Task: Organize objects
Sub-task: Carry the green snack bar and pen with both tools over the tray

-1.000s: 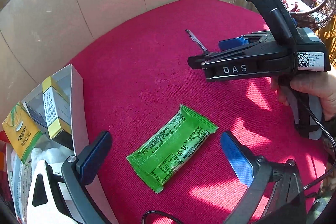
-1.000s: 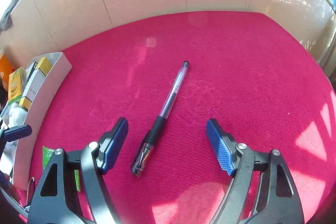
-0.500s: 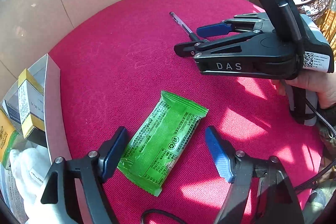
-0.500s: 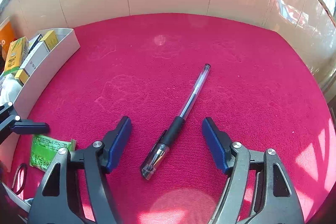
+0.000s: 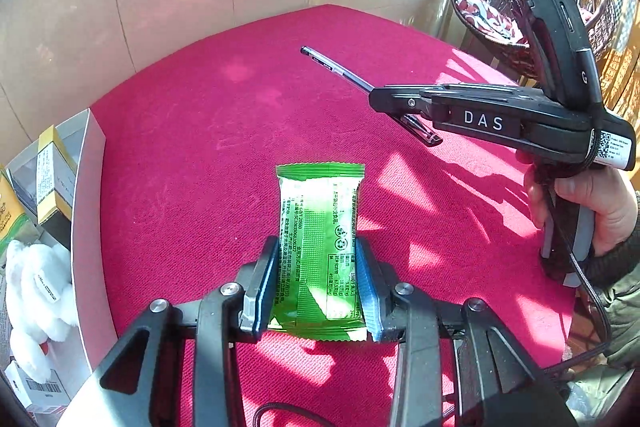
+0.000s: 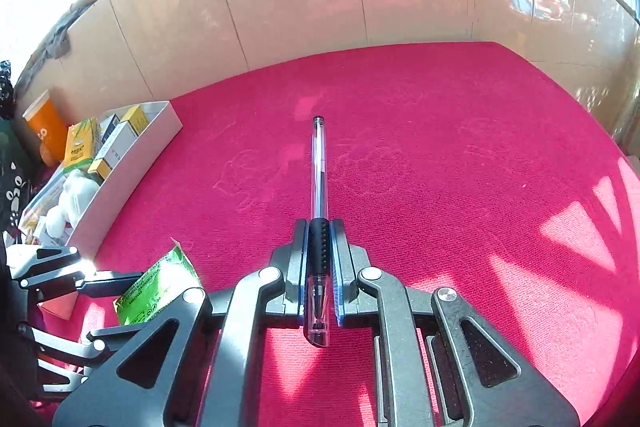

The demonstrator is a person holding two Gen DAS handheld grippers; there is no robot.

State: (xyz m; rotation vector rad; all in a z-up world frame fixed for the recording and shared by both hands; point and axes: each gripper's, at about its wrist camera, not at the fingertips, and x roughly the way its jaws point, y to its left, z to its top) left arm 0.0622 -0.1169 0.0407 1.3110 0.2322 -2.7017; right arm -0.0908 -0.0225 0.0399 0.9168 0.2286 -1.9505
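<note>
A: Both picks made! The left gripper is closing its jaws on the green packet, just right of the white box.

B: The right gripper has clamped the pen, farther right of it. Box part-filled; these two remain outside.

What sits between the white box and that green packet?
Only bare red cloth lies between the white box and the green packet, seen best in the left wrist view.
</note>
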